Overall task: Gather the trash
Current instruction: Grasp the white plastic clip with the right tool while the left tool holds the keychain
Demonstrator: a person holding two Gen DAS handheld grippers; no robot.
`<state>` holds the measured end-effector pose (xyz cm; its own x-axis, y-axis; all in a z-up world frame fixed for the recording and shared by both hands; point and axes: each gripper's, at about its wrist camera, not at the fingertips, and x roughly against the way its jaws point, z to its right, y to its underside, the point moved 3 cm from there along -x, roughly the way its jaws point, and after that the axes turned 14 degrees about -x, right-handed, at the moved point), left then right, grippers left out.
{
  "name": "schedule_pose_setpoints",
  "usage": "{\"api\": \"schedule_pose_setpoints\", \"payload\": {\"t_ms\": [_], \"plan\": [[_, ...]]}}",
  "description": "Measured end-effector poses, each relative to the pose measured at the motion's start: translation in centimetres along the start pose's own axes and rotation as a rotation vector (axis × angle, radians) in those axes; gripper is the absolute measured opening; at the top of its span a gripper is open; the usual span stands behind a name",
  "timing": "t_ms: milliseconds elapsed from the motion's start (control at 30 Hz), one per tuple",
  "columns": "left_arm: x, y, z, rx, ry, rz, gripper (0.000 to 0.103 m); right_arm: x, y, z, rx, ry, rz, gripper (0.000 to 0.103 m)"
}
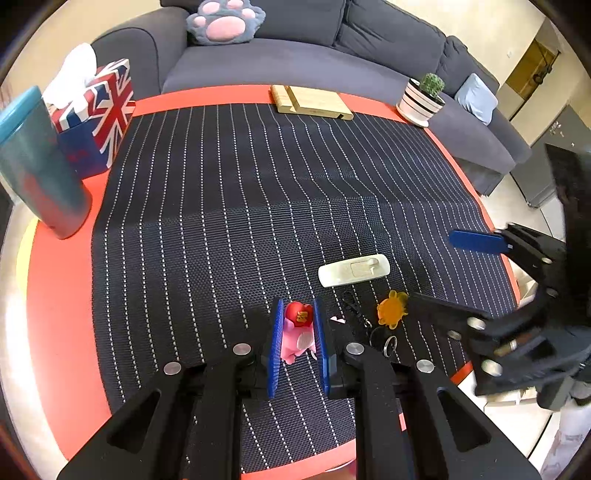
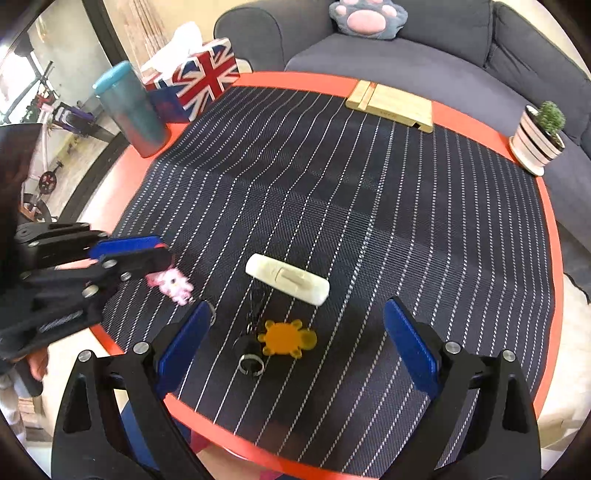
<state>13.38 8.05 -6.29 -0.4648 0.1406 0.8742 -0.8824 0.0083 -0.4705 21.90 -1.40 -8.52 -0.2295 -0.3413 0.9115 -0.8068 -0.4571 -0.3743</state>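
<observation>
Pink toy figure (image 1: 297, 338) with a red cap is clamped between the blue pads of the left gripper (image 1: 298, 345), whose jaws are clenched on it; it sits near the near edge of the bench (image 1: 62, 295), at or just above the mat, and contact with the mat cannot be told. Right gripper (image 2: 297, 347) has its jaws released and spread wide, with nothing pressed between the pads; the orange turtle-shaped keychain (image 2: 288, 338) lies on the mat between them, untouched, its dark clip and metal ring (image 2: 251, 363) just to its left. A cream oblong plastic piece (image 2: 287, 278) lies on the mat just beyond the keychain.

Bench surface is orange-red, covered by a dark woven mat with white dotted stripes (image 1: 258, 203). At the far left stand a teal tumbler (image 1: 40, 166) and, beside it, a Union Jack tissue box (image 1: 98, 114) with white tissue showing. A wooden stand (image 1: 310, 101) rests at the far edge, and a small potted cactus in a striped white pot (image 1: 424, 98) at the far right corner. A dark grey sofa (image 1: 295, 59) runs behind the bench, carrying a paw-shaped cushion (image 1: 223, 22) and a pale blue cushion (image 1: 476, 98).
</observation>
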Motion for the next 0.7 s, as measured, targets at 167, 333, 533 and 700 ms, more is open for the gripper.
{"api": "schedule_pose_setpoints", "payload": {"t_ms": [167, 333, 533, 700], "plan": [[-0.1, 0.3, -0.5, 0.006, 0.007, 0.001, 0.016, -2.0, -0.5, -0.7, 0.005, 0.012, -0.035, 0.068], [-0.4, 0.6, -0.9, 0.012, 0.019, 0.002, 0.016, -3.5, -1.0, -1.3, 0.009, 0.021, -0.066, 0.048], [-0.4, 0.9, -1.0, 0.013, 0.026, 0.006, 0.016, -4.1, -1.3, -1.7, 0.021, 0.04, -0.068, 0.022], [-0.3, 1.1, -1.0, 0.01, 0.029, 0.011, 0.016, -4.0, -1.2, -1.7, 0.033, 0.046, -0.053, 0.013]]}}
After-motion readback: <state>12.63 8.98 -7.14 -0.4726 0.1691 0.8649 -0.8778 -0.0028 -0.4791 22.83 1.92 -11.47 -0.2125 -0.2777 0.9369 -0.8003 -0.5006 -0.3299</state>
